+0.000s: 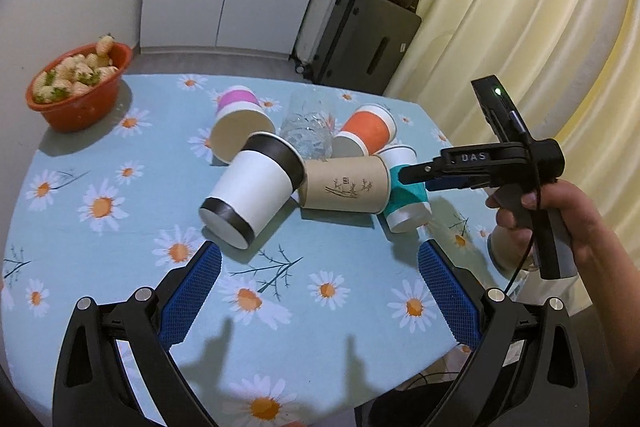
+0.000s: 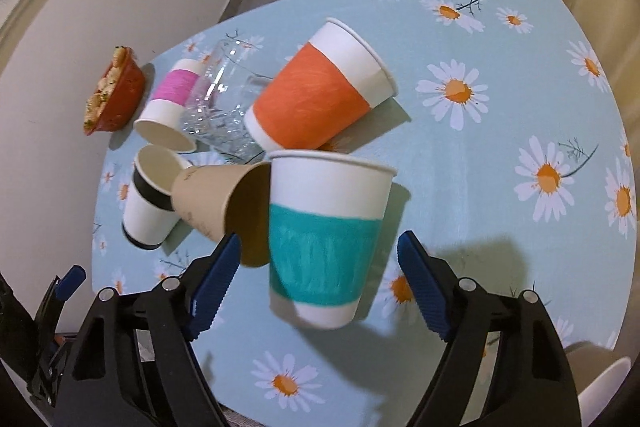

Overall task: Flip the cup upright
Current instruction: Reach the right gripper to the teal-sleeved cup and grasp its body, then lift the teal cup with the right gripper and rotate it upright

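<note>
So the teal cup (image 2: 324, 239) sits rim-up between the right hand-held gripper (image 2: 320, 279)'s wide-spread blue pads (image 2: 420, 287), neither one clearly touching it, right beside the tipped brown cup (image 2: 216, 203). The left hand-held gripper (image 1: 320, 291) hangs over the daisy worktop (image 1: 120, 267), gaping open with nothing in it. The black-banded cup (image 1: 252, 191) lies on its side.
</note>
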`<state>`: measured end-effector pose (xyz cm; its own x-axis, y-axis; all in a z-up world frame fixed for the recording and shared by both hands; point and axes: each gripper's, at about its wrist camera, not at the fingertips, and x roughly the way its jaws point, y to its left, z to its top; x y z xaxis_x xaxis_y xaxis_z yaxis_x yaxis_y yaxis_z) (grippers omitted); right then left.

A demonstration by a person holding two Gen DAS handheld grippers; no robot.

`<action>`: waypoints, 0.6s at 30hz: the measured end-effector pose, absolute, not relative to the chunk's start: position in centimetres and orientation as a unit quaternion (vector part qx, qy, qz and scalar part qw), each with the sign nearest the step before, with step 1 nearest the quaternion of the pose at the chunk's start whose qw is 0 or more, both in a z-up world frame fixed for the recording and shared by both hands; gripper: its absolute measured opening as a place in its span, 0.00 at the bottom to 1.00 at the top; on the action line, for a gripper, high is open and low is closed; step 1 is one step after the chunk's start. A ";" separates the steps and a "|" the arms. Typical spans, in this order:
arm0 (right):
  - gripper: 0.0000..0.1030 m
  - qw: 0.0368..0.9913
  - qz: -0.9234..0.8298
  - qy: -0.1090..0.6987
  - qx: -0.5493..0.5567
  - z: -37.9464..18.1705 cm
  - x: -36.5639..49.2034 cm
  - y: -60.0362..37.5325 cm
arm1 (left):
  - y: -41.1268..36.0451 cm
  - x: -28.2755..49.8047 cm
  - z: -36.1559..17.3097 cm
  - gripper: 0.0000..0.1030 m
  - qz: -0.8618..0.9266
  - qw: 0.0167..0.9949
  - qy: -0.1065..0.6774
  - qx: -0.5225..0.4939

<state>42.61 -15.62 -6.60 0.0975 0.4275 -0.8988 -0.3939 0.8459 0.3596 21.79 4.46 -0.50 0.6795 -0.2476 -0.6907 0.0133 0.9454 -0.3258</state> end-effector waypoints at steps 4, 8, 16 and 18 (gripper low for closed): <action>0.78 0.735 0.272 0.621 0.009 -7.5 43.6 -15.2 | 4.4 22.8 -1.3 0.93 -0.078 0.897 0.407 -0.155; 0.69 0.733 0.272 0.623 0.005 -7.8 44.0 -14.8 | 4.5 23.0 -1.8 0.93 -0.081 0.893 0.412 -0.160; 0.64 0.730 0.276 0.626 0.001 -8.0 44.4 -14.9 | 4.5 23.2 -2.4 0.93 -0.081 0.889 0.421 -0.161; 0.64 0.731 0.276 0.624 0.001 -7.9 44.3 -15.1 | 4.5 23.2 -2.4 0.93 -0.079 0.889 0.421 -0.160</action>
<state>44.26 -15.13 -7.92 0.0686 0.4039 -0.9122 -0.4023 0.8479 0.3451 23.19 4.46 -2.40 0.6333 -0.2759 -0.7230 0.0068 0.9362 -0.3513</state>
